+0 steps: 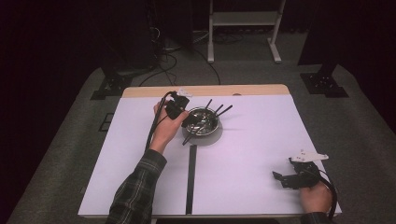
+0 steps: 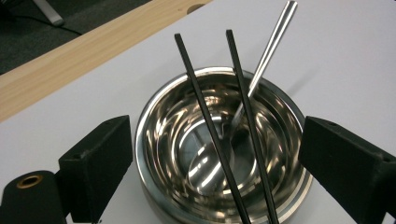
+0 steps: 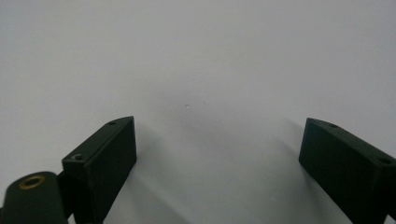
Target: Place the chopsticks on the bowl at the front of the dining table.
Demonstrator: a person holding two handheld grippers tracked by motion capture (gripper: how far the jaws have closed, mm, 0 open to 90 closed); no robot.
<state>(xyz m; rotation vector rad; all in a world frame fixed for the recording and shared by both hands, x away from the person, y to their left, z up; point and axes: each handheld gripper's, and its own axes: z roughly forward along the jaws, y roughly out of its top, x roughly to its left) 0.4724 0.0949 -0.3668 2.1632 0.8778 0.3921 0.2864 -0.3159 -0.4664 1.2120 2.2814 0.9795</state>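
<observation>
Left gripper view: my left gripper fingers stand released above the bowl holding chopsticks and spoon; I'd lift straight clear. Right gripper fingers released too.

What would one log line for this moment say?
left hand-held gripper: open above bowl | bowl: two chopsticks, spoon inside | right hand-held gripper: open, nothing between jaws, over table
</observation>
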